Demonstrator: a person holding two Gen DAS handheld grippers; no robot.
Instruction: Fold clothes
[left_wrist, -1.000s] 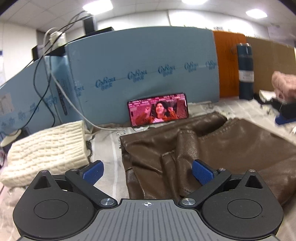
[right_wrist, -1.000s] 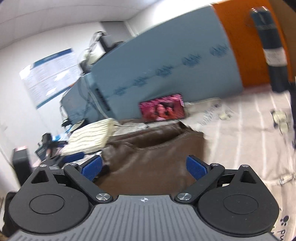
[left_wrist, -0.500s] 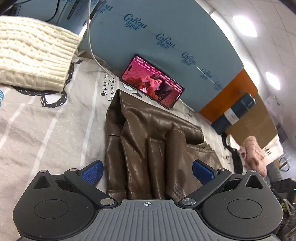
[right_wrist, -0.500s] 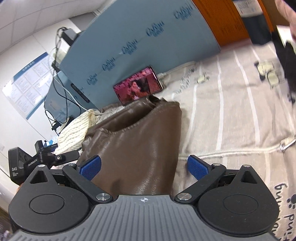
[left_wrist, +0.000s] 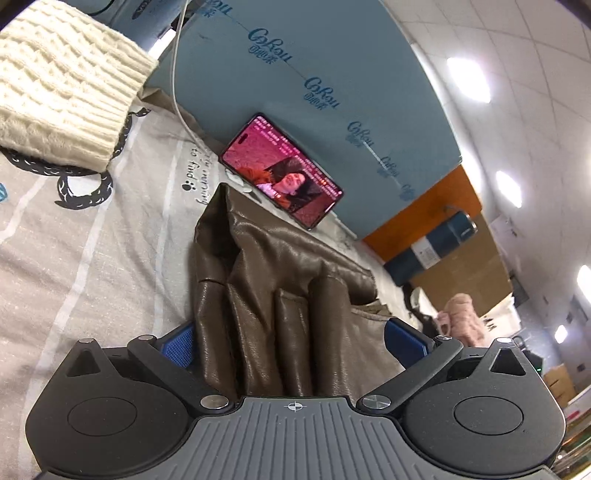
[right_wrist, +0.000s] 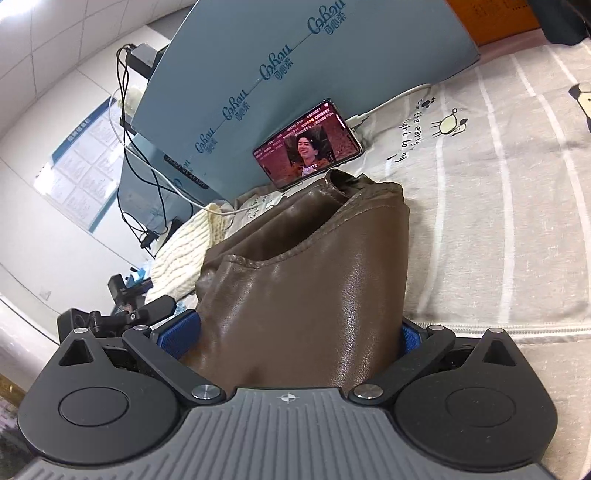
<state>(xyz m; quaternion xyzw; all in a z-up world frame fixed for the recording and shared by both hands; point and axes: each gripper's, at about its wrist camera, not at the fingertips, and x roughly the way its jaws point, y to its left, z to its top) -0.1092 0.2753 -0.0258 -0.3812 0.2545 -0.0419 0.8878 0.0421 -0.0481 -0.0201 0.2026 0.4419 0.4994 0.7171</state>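
The brown, glossy leather garment (left_wrist: 280, 295) lay bunched in soft folds on the grey striped cloth with cartoon prints (left_wrist: 92, 236) that covered the surface below. In the left wrist view, the left tongs (left_wrist: 291, 341) stood spread wide at the garment's near end, their blue pads (left_wrist: 404, 341) set on either side of several upright ridges of leather, gripping nothing. The left pad sat against the garment's left edge, while the right pad stood apart from the leather.

In the right wrist view, the right tongs (right_wrist: 295, 338) were likewise spread, straddling a broad smooth panel of the same garment (right_wrist: 310, 288). Its blue pads (right_wrist: 179, 332) sat just at the two sides of that panel; whether they pressed the leather could not be told.

At the far end of the garment, a black smartphone with a lit pink-red video screen (left_wrist: 282, 171) leaned against a pale blue foam board printed with repeated logos (left_wrist: 317, 74). A white cable (left_wrist: 177, 74) ran down beside the board on the left. A cream cable-knit sweater (left_wrist: 59, 85), folded, rested at the far left, well apart from the garment. Far right stood a dark teal cylinder with a white label (left_wrist: 428, 251) before an orange panel (left_wrist: 424, 210).
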